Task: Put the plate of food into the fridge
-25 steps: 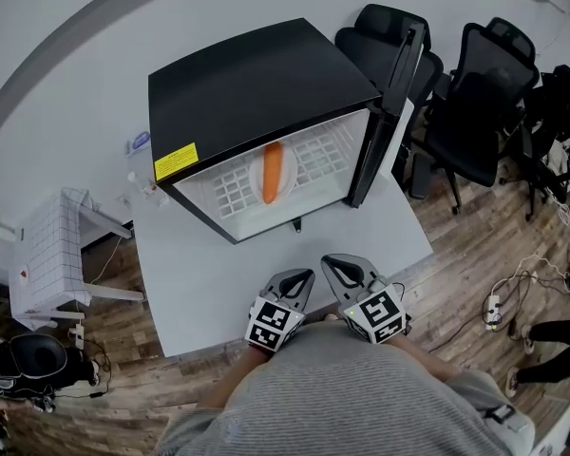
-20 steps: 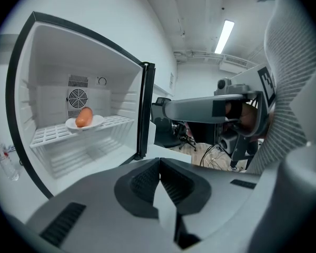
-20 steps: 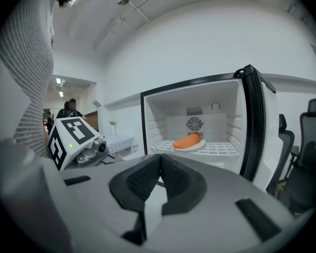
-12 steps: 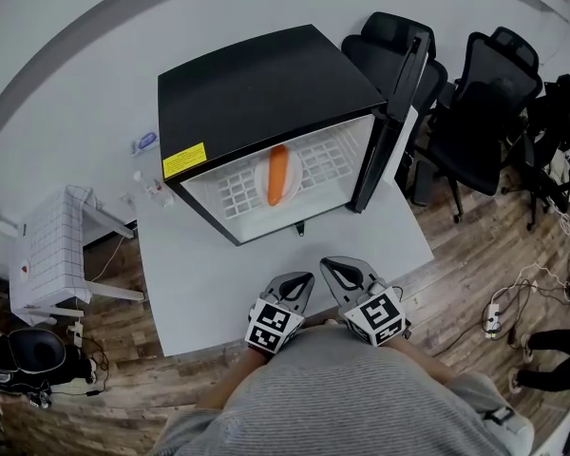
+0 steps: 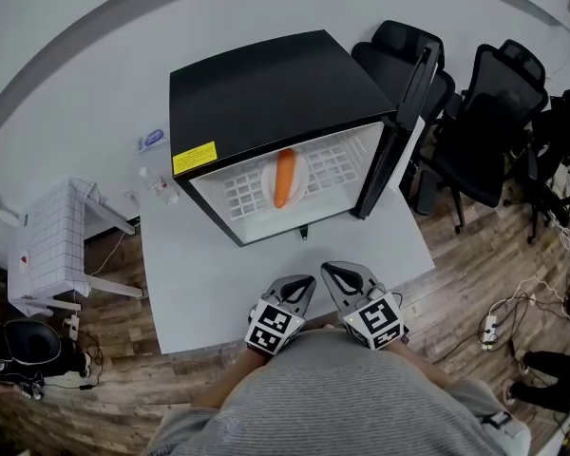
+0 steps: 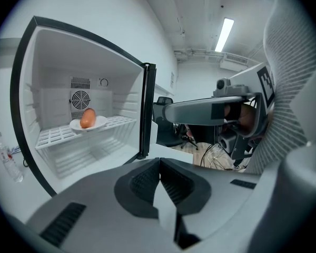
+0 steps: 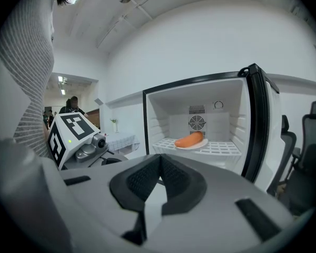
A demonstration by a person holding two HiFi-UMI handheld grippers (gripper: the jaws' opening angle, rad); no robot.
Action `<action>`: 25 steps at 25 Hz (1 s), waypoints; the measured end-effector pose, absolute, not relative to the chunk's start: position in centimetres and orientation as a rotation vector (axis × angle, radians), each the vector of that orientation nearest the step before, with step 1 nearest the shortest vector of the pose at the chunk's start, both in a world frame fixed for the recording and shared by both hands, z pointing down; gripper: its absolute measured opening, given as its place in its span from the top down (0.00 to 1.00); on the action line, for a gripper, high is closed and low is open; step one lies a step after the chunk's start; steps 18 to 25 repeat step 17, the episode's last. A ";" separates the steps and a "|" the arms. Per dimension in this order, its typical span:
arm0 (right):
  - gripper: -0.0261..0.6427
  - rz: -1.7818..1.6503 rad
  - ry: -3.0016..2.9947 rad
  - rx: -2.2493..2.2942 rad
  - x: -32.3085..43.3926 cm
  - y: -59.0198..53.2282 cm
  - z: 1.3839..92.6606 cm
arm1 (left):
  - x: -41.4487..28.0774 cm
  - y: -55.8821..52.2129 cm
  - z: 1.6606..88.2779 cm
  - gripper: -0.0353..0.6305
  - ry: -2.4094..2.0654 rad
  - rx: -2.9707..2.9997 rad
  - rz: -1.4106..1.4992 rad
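Note:
A small black fridge (image 5: 266, 93) stands on the white table (image 5: 199, 283) with its door (image 5: 404, 112) swung open to the right. Inside, a white plate (image 5: 274, 190) with an orange sausage (image 5: 284, 177) rests on the white wire shelf (image 6: 60, 135). The plate (image 6: 97, 122) and sausage (image 6: 87, 117) show at the left of the left gripper view, and the plate (image 7: 197, 145) and sausage (image 7: 189, 139) near the middle of the right gripper view. My left gripper (image 5: 307, 278) and right gripper (image 5: 327, 266) sit side by side at the table's near edge, both shut and empty, well short of the fridge.
Black office chairs (image 5: 484, 112) crowd the floor right of the fridge door. A small white side table (image 5: 52, 245) stands at the left. Small bottles (image 5: 157, 186) sit on the table by the fridge's left side. Cables and a power strip (image 5: 489, 329) lie on the wooden floor at right.
Both grippers stay put. The view has shifted slightly, so the fridge sits a little further right and lower in the head view.

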State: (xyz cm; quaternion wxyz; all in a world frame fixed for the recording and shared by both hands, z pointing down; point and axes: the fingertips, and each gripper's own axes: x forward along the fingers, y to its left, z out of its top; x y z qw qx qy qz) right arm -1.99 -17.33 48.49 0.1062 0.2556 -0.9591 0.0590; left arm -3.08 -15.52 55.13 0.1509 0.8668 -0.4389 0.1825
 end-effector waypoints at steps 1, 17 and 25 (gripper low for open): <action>0.94 0.175 -2.822 0.752 -2.0 -17.4 48.6 | -3.1 -15.5 55.1 0.93 -1.260 2.488 0.525; 0.94 0.168 -2.806 0.760 -2.3 -17.8 48.9 | -3.5 -15.9 55.3 0.93 -1.262 2.483 0.516; 0.94 0.168 -2.806 0.760 -2.3 -17.8 48.9 | -3.5 -15.9 55.3 0.93 -1.262 2.483 0.516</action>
